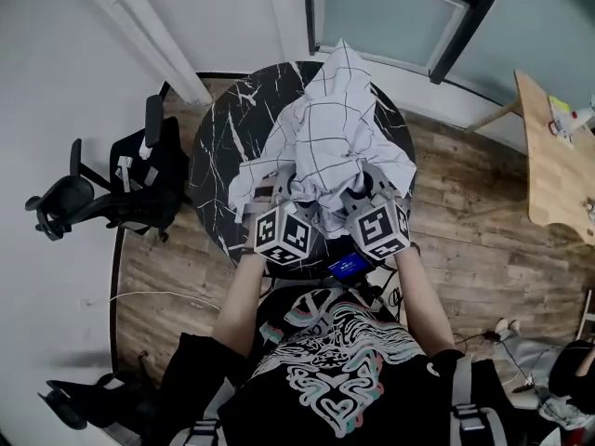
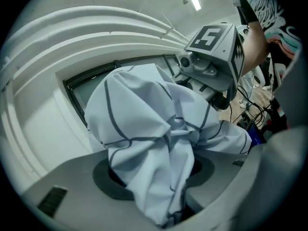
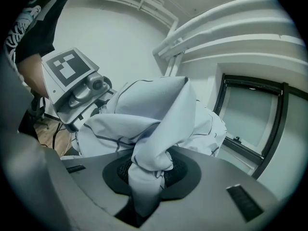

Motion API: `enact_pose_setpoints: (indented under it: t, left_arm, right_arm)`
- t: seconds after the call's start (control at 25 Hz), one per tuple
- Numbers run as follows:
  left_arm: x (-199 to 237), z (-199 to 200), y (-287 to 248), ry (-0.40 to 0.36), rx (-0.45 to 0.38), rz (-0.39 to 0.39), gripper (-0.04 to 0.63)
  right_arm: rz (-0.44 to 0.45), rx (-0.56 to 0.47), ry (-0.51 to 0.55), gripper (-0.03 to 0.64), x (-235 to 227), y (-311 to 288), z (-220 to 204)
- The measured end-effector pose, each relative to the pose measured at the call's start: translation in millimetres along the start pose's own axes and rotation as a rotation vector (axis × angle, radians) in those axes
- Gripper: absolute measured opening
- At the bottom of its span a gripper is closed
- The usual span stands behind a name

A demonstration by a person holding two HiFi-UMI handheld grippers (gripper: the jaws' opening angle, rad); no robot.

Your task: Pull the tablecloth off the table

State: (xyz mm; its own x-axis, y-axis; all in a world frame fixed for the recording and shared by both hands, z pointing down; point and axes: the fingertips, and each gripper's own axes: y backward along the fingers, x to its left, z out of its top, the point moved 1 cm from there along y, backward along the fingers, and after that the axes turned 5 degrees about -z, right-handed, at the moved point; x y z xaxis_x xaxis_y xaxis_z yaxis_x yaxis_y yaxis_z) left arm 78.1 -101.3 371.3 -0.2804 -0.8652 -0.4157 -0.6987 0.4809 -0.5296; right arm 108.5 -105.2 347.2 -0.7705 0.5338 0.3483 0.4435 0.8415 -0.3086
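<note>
A white tablecloth [image 1: 330, 137] with thin dark grid lines is bunched up over the round black marble table [image 1: 223, 147]. Its near edge is gathered at both grippers. My left gripper [image 1: 284, 203] is shut on a thick fold of the tablecloth [image 2: 154, 148], which fills the space between its jaws. My right gripper [image 1: 364, 198] is shut on a twisted fold of the tablecloth [image 3: 154, 148]. Both grippers sit side by side at the table's near edge. In the left gripper view, the right gripper's marker cube [image 2: 216, 44] shows beyond the cloth.
A black office chair [image 1: 121, 189] stands left of the table. A wooden table [image 1: 553, 156] sits at the right edge. Cables [image 1: 139, 297] and a power strip lie on the wooden floor. A window frame [image 1: 409, 12] is behind the table.
</note>
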Motion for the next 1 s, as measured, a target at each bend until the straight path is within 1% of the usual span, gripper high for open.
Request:
enact_pose_setpoints:
  t: [0.28,0.48,0.64,1.0]
  left_arm:
    - [5.4,18.3,10.1,-0.042,-0.007,0.015,0.27]
    - [6.6,19.9,17.8,-0.059,-0.02,0.001,0.27]
    - [14.1,14.0,25.2,-0.074,-0.034,-0.007,0.27]
    - [32.8,-7.4,42.5,-0.112,-0.059,-0.057,0.27]
  right_arm:
    - [-0.039,-0.029,0.0,0.086,-8.1,12.3,15.6]
    - [-0.059,-0.028,-0.005,0.086,-4.3,14.8,23.0]
    - [-0.084,-0.025,-0.005,0.086,1.7,8.5,31.0]
    - [-0.139,0.003,-0.032,0.084,21.0,-12.6,45.8]
